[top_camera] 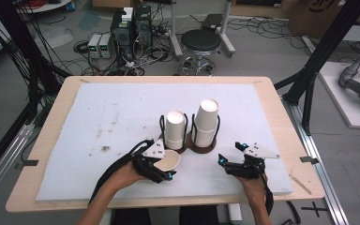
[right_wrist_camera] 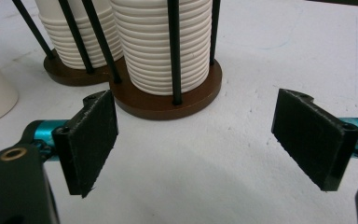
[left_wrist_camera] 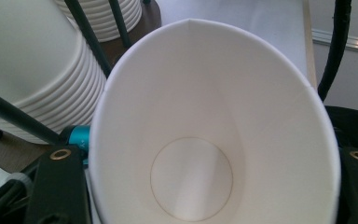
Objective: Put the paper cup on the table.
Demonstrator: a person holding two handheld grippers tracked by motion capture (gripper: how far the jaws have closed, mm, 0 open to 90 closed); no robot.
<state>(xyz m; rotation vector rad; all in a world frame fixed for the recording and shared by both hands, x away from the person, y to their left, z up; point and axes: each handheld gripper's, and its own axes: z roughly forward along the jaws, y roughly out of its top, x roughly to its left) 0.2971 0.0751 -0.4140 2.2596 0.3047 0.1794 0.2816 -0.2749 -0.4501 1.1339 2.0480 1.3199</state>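
Note:
A single white paper cup (top_camera: 171, 160) lies tilted in my left gripper (top_camera: 161, 164), which is shut on it just in front of the cup holder. In the left gripper view the cup (left_wrist_camera: 205, 121) faces me mouth first, squeezed to an oval between the two jaws. The holder's brown wooden base (top_camera: 201, 149) carries two stacks of white cups inside black rods: a shorter left stack (top_camera: 175, 129) and a taller right stack (top_camera: 206, 122). My right gripper (top_camera: 232, 153) stands open right of the holder; its pads (right_wrist_camera: 91, 140) hover over the mat, facing the nearer stack (right_wrist_camera: 161, 42).
A white foam mat (top_camera: 112, 117) covers most of the wooden table (top_camera: 56, 117). Beyond the far edge stand a round stool (top_camera: 200, 42), electronics boxes (top_camera: 122, 33) and floor cables. Black frame posts (top_camera: 318, 56) rise at both sides.

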